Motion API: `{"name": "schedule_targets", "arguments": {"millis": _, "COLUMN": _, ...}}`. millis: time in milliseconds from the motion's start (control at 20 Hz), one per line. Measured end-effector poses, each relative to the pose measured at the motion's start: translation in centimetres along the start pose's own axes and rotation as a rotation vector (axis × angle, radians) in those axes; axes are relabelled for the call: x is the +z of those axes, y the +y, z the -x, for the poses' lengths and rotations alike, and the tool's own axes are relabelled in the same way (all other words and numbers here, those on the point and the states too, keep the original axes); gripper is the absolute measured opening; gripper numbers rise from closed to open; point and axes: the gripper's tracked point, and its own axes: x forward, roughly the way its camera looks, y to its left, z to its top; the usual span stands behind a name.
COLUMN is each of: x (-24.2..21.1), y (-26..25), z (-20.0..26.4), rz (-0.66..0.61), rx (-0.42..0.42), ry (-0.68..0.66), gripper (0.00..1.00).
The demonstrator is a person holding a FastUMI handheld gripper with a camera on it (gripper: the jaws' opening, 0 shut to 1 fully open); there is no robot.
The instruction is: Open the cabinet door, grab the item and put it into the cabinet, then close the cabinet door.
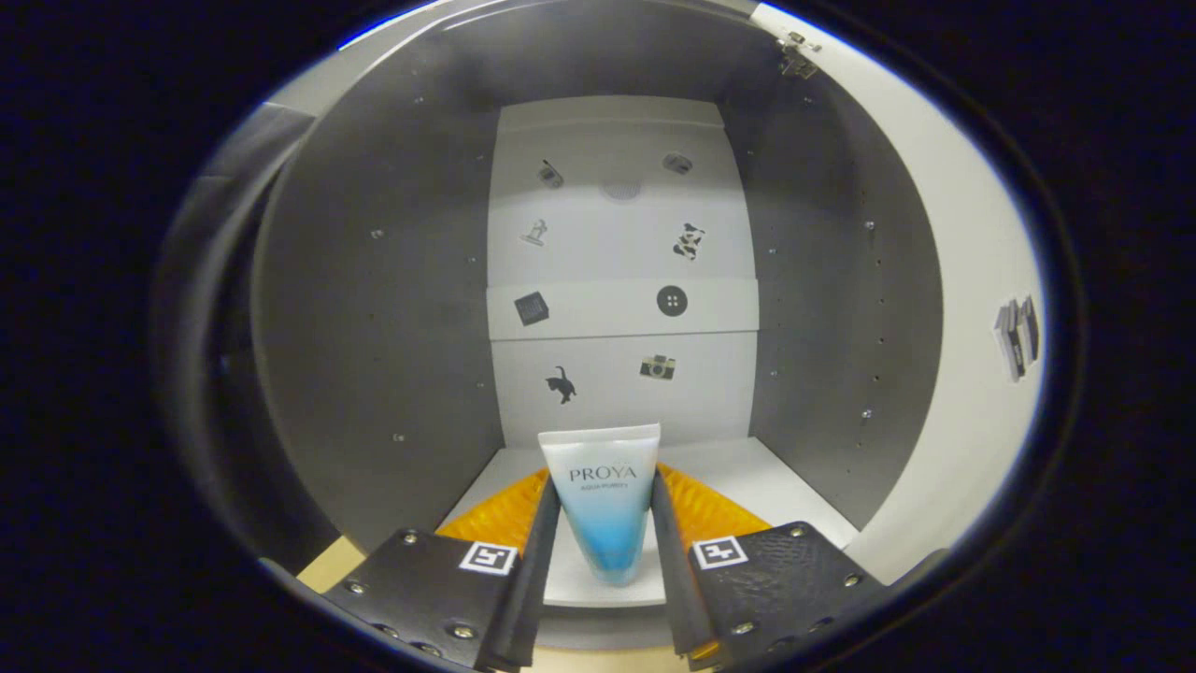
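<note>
A white-to-blue squeeze tube stands upright between my fingers, its flat crimped end up. My gripper is shut on the tube, both pads pressing its sides. The tube is held just inside the open cabinet, above the front of the white cabinet floor. The cabinet has grey side walls and a white back panel with small stickers on it. The open cabinet door swings out to the right, with its hinge at the top.
A white shelf strip crosses the back panel at mid height. A sticker sits on the inner face of the door. The cabinet floor beyond the tube is bare white. A tan surface edge shows below the cabinet's left front.
</note>
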Motion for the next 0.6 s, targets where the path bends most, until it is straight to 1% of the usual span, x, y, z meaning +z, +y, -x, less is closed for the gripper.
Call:
{"name": "schedule_targets", "arguments": {"millis": 200, "x": -0.8, "y": -0.3, "z": -1.5, "rz": 0.021, "rx": -0.010, "ry": 0.007, "gripper": 0.54}}
{"name": "schedule_targets", "arguments": {"millis": 500, "x": -1.0, "y": -0.5, "z": -1.8, "rz": 0.004, "rx": -0.008, "ry": 0.010, "gripper": 0.54}}
{"name": "schedule_targets", "arguments": {"millis": 550, "x": -1.1, "y": -0.6, "z": -1.9, "rz": -0.001, "rx": -0.003, "ry": 0.015, "gripper": 0.55}}
{"name": "schedule_targets", "arguments": {"millis": 600, "x": -1.1, "y": -0.5, "z": -2.0, "rz": -0.011, "rx": -0.001, "ry": 0.021, "gripper": 0.59}}
